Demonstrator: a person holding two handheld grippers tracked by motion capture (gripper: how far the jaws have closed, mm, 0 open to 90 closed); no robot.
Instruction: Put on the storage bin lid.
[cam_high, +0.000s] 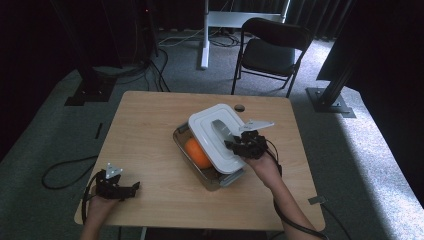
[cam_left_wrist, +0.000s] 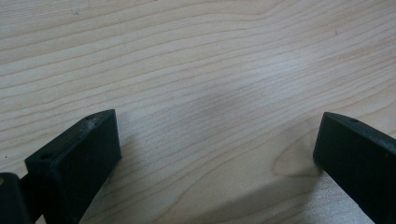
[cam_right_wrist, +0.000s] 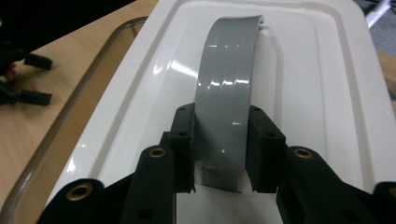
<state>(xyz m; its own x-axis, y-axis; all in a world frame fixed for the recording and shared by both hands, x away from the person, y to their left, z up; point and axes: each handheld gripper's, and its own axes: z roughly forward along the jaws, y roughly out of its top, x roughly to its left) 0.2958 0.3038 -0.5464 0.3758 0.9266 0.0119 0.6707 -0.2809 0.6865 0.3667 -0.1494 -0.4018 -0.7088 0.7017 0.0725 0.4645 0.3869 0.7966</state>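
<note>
On the worktop (cam_high: 150, 150), right of centre, the right claw (cam_right_wrist: 219, 154) clenches the grey handle (cam_right_wrist: 229, 93) of a white lid (cam_high: 212, 135) lying askew over a glass dish (cam_high: 212, 181) holding an orange (cam_high: 196, 152). Near left, the left claw (cam_left_wrist: 219, 149) rests released.

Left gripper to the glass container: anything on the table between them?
Nothing: in the high view, bare table runs from the left gripper to the glass container.

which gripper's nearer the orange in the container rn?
Right. The right gripper is clamped on the grey handle of the white lid, beside the orange. The left gripper sits open at the table's near-left corner, well away.
</note>
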